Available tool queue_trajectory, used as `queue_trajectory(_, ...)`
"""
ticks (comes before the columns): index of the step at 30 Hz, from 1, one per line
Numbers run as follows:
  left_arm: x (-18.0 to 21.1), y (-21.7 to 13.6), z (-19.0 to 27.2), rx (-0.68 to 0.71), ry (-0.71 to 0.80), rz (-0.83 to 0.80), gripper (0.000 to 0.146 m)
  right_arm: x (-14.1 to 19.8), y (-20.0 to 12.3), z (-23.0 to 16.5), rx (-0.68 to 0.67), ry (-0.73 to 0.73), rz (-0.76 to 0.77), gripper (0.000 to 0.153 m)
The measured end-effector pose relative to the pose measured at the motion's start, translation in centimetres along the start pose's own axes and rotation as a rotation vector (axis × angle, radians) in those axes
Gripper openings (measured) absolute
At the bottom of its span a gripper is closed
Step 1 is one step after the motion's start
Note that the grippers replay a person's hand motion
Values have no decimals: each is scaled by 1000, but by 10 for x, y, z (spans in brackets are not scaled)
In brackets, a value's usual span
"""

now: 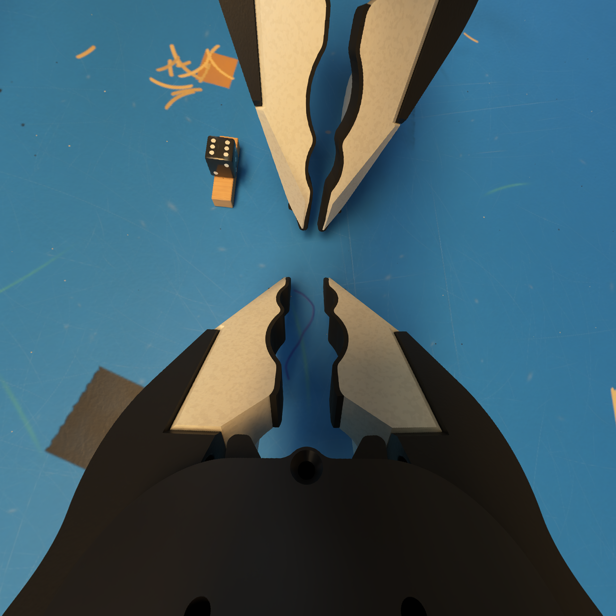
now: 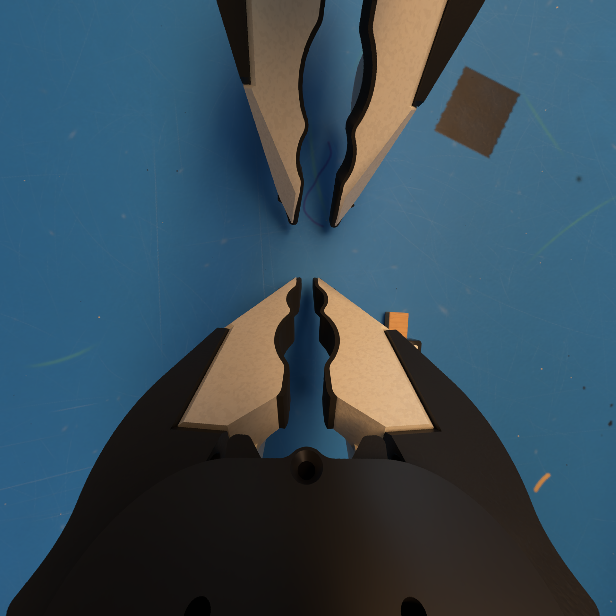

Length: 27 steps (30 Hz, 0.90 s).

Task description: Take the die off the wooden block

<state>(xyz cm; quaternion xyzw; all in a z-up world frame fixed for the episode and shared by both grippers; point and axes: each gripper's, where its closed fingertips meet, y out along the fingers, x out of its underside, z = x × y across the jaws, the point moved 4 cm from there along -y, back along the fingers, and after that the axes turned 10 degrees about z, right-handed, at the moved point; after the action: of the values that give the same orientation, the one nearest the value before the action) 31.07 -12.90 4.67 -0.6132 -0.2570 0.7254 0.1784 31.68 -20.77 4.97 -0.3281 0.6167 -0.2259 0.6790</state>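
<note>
A black die (image 1: 220, 155) with white pips sits on top of a small wooden block (image 1: 224, 191) on the blue table (image 1: 100, 233), to the left of both grippers. My left gripper (image 1: 307, 281) is a little open and empty. My right gripper (image 1: 312, 229) faces it tip to tip, with its jaws almost together and empty. The block stands just left of the right gripper's fingers. In the right wrist view my right gripper (image 2: 307, 280) hides most of the block (image 2: 397, 323) and nearly all of the die (image 2: 415, 343). The left gripper (image 2: 313, 224) shows opposite.
An orange square with loose orange shavings (image 1: 218, 71) lies beyond the block. A dark brown patch (image 1: 93, 416) lies flat on the table and also shows in the right wrist view (image 2: 476, 111). A thin purple thread (image 1: 300, 333) lies between my left fingers.
</note>
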Motion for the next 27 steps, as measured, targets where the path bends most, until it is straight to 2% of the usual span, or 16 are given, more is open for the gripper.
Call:
queue_trajectory(15, 0, 1, 1, 5, 4, -2, 19, -4, -8, 4, 16, 2, 62, 8)
queue_trajectory(19, -1, -2, 0, -2, 7, 5, 19, 2, -38, 19, 138, 72, 150, 11)
queue_trajectory(22, -3, -4, -2, -10, 5, 18, 19, 21, -50, 34, 207, 97, 137, 14)
queue_trajectory(27, -7, -9, -6, -40, 17, 30, 19, 35, -37, 52, 112, 105, 139, 21)
